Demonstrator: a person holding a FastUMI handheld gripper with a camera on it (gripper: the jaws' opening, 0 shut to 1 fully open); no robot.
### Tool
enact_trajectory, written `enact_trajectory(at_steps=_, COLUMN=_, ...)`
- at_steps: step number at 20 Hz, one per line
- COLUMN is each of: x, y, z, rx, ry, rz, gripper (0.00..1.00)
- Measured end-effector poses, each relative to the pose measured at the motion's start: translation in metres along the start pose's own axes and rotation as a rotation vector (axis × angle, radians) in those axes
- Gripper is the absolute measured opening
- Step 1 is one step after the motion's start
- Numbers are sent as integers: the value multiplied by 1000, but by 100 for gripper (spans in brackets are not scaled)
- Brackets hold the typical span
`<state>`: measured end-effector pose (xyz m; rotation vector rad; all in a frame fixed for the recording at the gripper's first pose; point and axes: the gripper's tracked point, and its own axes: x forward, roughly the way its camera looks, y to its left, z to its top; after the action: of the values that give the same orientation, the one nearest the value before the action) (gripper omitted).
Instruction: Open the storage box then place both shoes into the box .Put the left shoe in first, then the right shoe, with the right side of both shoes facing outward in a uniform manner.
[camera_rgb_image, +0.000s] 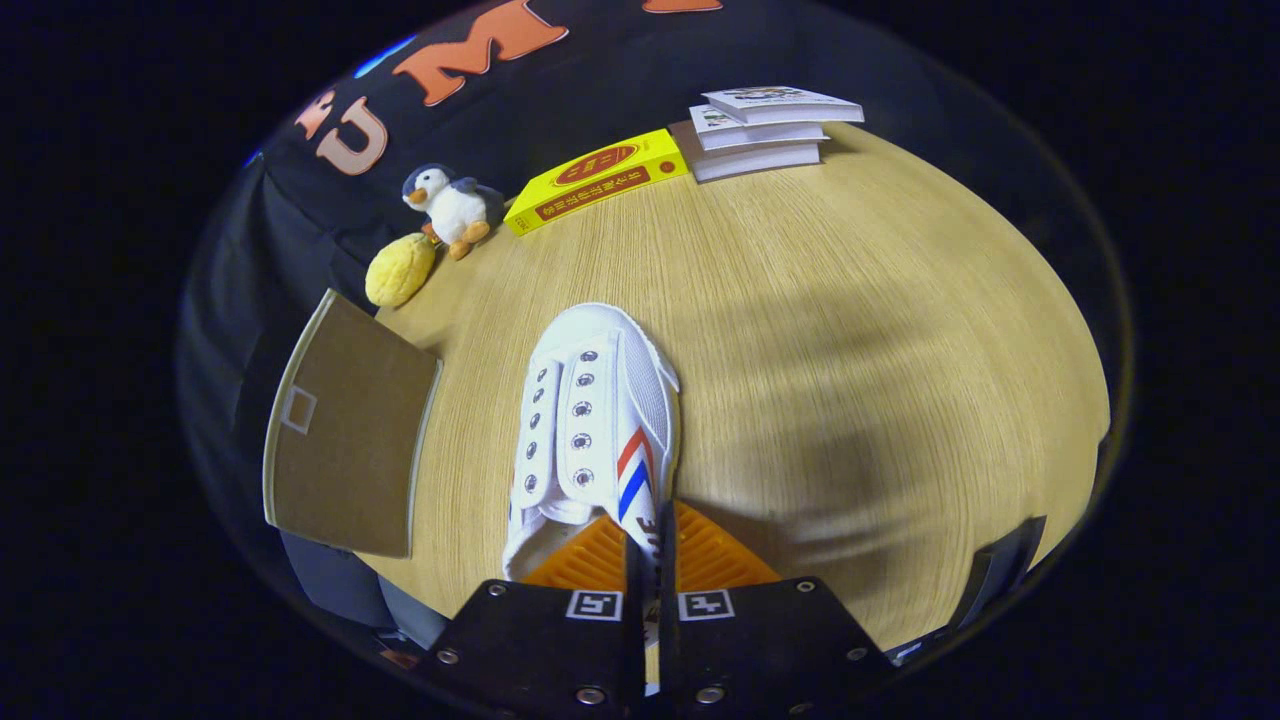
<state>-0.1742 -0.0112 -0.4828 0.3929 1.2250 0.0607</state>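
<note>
Shoe (600, 420) lay on table (850, 330), toe pointing away, brown box lid (345, 440) open to its left. Gripper (650, 545) pinched shoe's side wall near heel, fingers nearly together. Judged: lift level, keep striped side outward.

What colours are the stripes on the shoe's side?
Red and blue stripes on the white shoe, held in the tongs; gripper view.

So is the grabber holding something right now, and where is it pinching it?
Yes, the gripper is shut on the white shoe. Its two fingers pinch the shoe's side wall near the heel opening, one finger inside the shoe and one outside, by the red and blue stripes.
</note>
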Motion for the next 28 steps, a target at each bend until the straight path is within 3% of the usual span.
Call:
enact_trajectory(at_steps=16, x=-86, y=128, z=75, rx=12, ry=-206, rz=122, gripper=4)
enact_trajectory(at_steps=22, x=-90, y=225, z=72, rx=-50, ry=-176, rz=227, gripper=4)
enact_trajectory(at_steps=28, x=-63, y=313, z=42, rx=-113, ry=-72, rz=299, gripper=4)
